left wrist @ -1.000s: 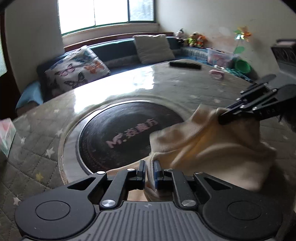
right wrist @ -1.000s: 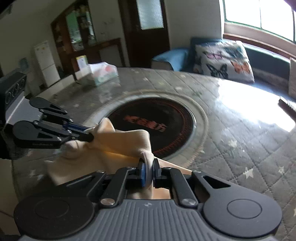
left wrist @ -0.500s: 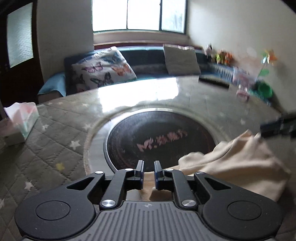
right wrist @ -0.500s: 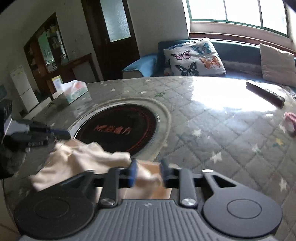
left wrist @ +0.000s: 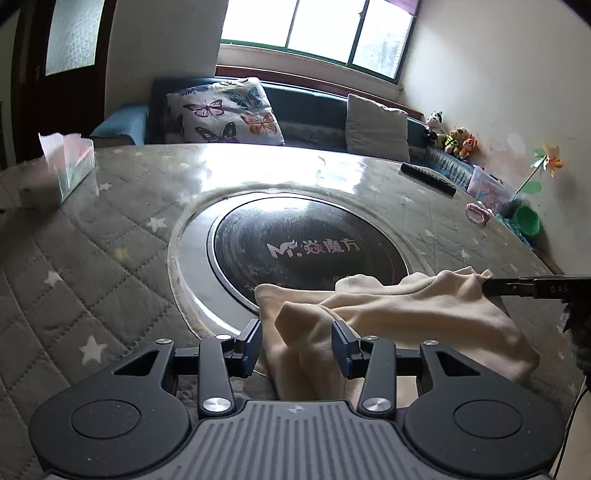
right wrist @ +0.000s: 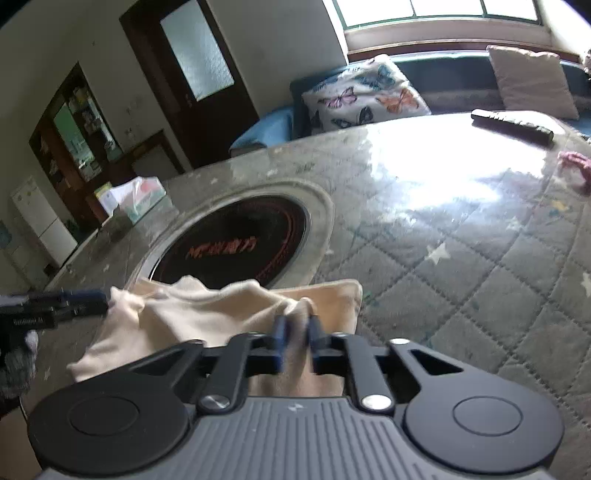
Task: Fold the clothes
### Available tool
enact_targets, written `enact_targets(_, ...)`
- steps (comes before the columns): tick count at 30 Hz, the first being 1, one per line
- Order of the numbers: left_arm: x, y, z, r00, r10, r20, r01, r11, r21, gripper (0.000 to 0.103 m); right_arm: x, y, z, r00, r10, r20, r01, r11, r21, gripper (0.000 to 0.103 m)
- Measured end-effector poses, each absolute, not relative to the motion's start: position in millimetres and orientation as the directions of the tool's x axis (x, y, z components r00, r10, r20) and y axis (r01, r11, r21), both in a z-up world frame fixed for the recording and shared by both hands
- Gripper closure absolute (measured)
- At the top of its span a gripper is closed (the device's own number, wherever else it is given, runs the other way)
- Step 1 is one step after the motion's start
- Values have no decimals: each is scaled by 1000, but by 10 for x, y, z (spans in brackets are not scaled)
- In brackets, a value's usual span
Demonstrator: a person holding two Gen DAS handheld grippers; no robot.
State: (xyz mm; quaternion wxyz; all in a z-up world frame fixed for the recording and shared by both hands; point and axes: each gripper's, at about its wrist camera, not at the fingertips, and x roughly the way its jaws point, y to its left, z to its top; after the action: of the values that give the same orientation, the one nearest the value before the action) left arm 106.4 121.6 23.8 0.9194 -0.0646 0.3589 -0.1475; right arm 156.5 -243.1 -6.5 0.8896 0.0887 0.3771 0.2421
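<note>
Cream garment (left wrist: 388, 314) (one) on table (left wrist: 110, 258), left claw (left wrist: 297, 341) spread, right claw (right wrist: 297, 328) pinching it.

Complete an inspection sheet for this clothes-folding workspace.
Surface: quilted table cover, with a round dark hotplate set in it.
Job's things: cream garment, rumpled, overlapping the hotplate's near edge.
Clutter: tissue box, remote, pink item.
Grippers: left tool open around the garment; right tool shut on a garment fold.
Cables: thin cable beside the left tool.
Surroundings: sofa, butterfly cushion, window.
</note>
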Motion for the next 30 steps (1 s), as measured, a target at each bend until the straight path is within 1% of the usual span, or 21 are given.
enact_targets(1,1080,1222,218,695,-328,-640,225,944,-240,62,1551,-2431,-48,609,495,-620,-364,868,337,96)
enact_targets(2,1098,1226,200,689,-344,-638,230,938,-257,77,1538,-2428,-34,618,493,-613,-364,870,332,97)
enact_targets(3,1119,1232,181,682,-357,-638,232,933,-274,95,1530,-2425,-29,624,489,-610,-363,872,328,97)
enact_targets(6,1113,1255,177,697,-349,-626,214,935,-283,98,1503,-2414,-13,644,475,-600,-360,880,310,98)
enact_targets(9,1088,1270,154,712,-322,-624,196,944,-264,98,1475,-2440,25,672,456,-583,-346,890,298,99)
enact_targets(12,1101,1274,73,699,-310,-644,187,949,-254,97,1516,-2450,-105,665,429,-612,-314,903,292,99)
enact_targets(15,1102,1295,90,704,-302,-643,177,951,-252,89,1562,-2426,-248,646,414,-642,-297,910,288,98)
enact_targets(16,1094,1298,117,711,-290,-640,173,955,-241,88,1560,-2424,-237,648,414,-640,-300,910,286,96)
enact_targets(17,1086,1300,151,718,-279,-638,169,959,-228,85,1556,-2425,-200,655,407,-637,-298,914,277,94)
enact_targets(18,1077,1291,192,729,-268,-630,170,962,-212,81,1549,-2427,-150,664,396,-634,-295,918,265,94)
enact_targets(19,1067,1281,235,741,-257,-621,172,966,-195,80,1543,-2430,-101,674,385,-631,-291,923,253,93)
enact_targets(21,1058,1246,314,759,-245,-604,179,969,-168,78,1517,-2401,8,690,376,-618,-313,925,214,91)
enact_targets(23,1099,1171,357,753,-266,-602,209,964,-164,76,1515,-2320,88,689,394,-608,-359,915,185,91)
enact_targets(24,1127,1123,372,747,-277,-605,225,961,-162,71,1516,-2275,125,686,405,-604,-384,907,172,91)
enact_targets(26,1216,1008,364,721,-308,-620,268,950,-160,67,1552,-2140,148,668,429,-609,-432,889,152,91)
enact_targets(29,1373,839,326,687,-328,-649,317,938,-139,67,1662,-1907,117,628,458,-630,-501,857,124,90)
enact_targets(30,1432,792,306,676,-329,-659,330,935,-128,65,1709,-1841,101,615,463,-639,-518,848,115,89)
